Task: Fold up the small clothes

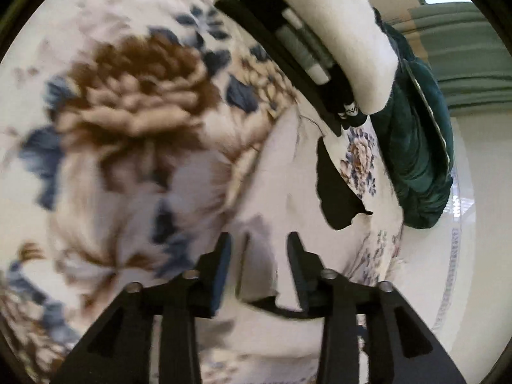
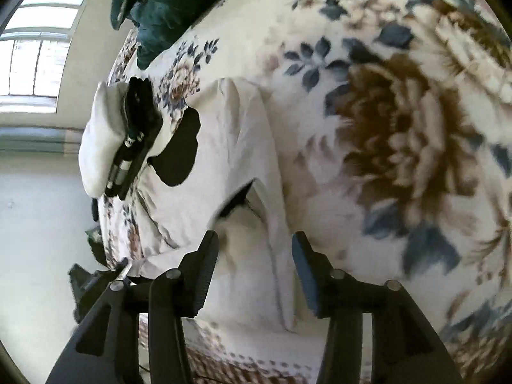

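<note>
left fingers (image 1: 224,256) spread | right fingers (image 2: 208,256) spread | white garment (image 2: 243,147) below both; window (image 2: 38,48) right view only

White garment (image 2: 236,160) with black blotch print, lying flat-ish and rumpled on floral bedspread (image 2: 400,121), one edge flipped up showing dark underside, near bed's edge.

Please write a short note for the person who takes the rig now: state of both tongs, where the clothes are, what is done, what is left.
Left tongs: open, nothing gripped, above the white garment.
Right tongs: open, nothing gripped, above the same garment.
The garment lies on the floral bedcover, its black print facing up. A folded pile and a dark green cloth lie beyond it.
Done: the garment looks partly folded, one flap turned over.
Left: probably finish folding it, then add it to the pile.
</note>
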Demonstrator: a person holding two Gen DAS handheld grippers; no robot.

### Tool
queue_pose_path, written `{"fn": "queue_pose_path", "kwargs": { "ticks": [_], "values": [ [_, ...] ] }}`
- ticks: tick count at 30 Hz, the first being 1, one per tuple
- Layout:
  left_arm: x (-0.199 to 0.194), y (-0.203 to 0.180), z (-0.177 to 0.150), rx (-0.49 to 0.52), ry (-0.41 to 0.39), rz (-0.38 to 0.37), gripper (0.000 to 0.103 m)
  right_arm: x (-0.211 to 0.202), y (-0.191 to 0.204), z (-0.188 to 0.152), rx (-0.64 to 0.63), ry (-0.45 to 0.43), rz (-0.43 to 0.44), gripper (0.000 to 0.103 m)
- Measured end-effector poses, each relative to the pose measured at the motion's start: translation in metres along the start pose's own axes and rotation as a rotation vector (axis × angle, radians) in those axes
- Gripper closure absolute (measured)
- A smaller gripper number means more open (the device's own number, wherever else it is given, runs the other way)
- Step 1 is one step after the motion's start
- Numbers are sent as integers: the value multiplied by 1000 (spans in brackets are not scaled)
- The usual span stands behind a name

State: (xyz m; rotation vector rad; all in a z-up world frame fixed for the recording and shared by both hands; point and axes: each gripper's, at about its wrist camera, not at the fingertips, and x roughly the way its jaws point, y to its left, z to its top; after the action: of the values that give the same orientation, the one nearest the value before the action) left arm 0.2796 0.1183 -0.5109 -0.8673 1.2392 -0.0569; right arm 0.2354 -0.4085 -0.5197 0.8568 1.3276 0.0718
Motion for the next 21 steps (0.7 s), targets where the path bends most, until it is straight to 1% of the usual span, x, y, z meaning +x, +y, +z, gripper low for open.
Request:
{"fn": "queue_pose_path", "kwargs": {
  "ticks": [1,2,4,5,6,7,9,10,12,13,14,17,18,21],
  "values": [
    [-8,1,-5,44,-13,40,67,-4,-4,-4,-5,-3,-9,49],
    [-8,-1,-8,79,-14,58,65,-5,-3,-9,-17,2,-35,49],
    [-2,-6,-16,179,4,131,65,-3,0,-18,-67,14,-78,49],
    [5,-10,-19,232,26,155,64,1,3,-21,-103,21,-108,49],
    [14,-15,-22,296,46,197,64,7,8,-24,-144,32,-137,49],
    [20,-17,-23,334,54,228,64,16,15,-25,-184,54,-164,49],
    [39,-24,-23,406,84,253,64,37,26,-23,-250,93,-224,49],
    [52,-29,-20,444,96,281,64,49,33,-22,-292,110,-252,49],
    [70,-33,-10,467,117,282,64,71,46,-17,-366,122,-337,49],
    [81,-36,-2,472,128,279,64,82,52,-11,-389,115,-364,49],
    [89,-39,6,474,134,277,62,89,56,-5,-391,107,-380,49],
    [106,-54,33,481,121,273,63,101,62,18,-342,59,-417,49],
    [108,-58,40,477,118,267,64,103,63,27,-316,39,-426,49],
    [103,-65,64,441,102,234,64,99,61,48,-240,-19,-445,49]
  ]
}}
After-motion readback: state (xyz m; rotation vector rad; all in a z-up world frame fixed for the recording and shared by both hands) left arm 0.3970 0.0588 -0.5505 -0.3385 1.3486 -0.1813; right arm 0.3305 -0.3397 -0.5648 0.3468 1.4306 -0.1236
